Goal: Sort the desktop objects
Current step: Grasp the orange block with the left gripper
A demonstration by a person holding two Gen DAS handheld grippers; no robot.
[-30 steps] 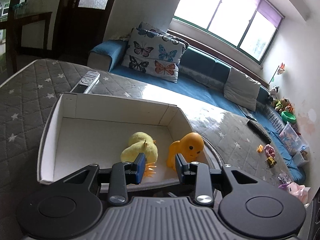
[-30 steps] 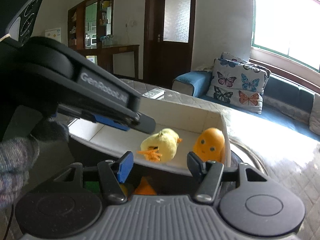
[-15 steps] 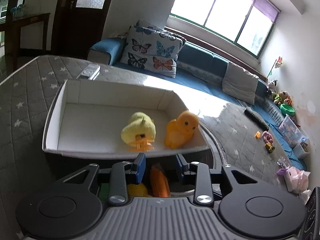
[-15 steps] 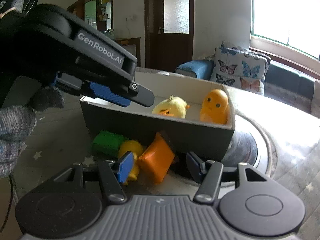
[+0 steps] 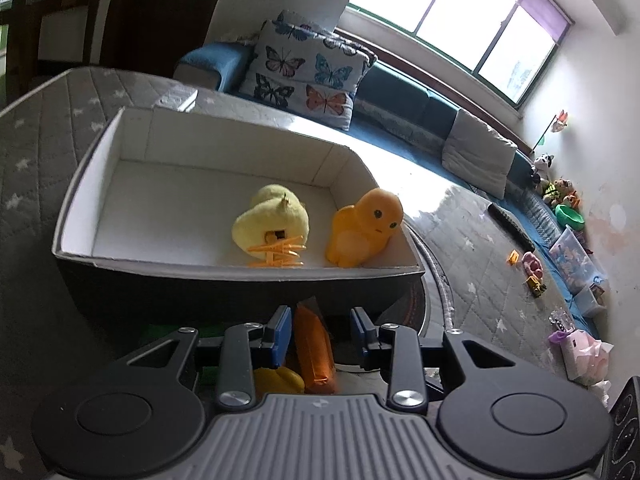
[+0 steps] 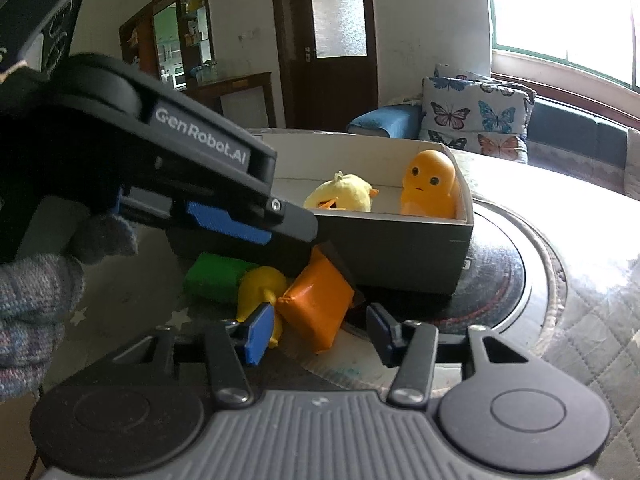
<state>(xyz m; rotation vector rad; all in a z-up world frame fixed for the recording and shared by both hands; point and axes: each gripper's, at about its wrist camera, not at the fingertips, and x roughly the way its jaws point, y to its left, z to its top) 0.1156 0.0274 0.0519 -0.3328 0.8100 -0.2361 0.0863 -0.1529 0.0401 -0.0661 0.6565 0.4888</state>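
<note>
Box (image 6: 400, 256): orange packet (image 6: 316, 300), green block (image 6: 216, 276) before it. Left hand-held gripper (image 5: 320, 330), "GenRobot.AI", right hand-held gripper (image 6: 316, 334): both released.

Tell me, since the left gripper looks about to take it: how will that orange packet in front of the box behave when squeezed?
The orange packet looks like a soft, puffed pouch with a crimped end, so it will probably give under the pads. Its glossy skin may be slippery. It leans on the yellow toy and the box, so it could flop over once lifted clear.
</note>
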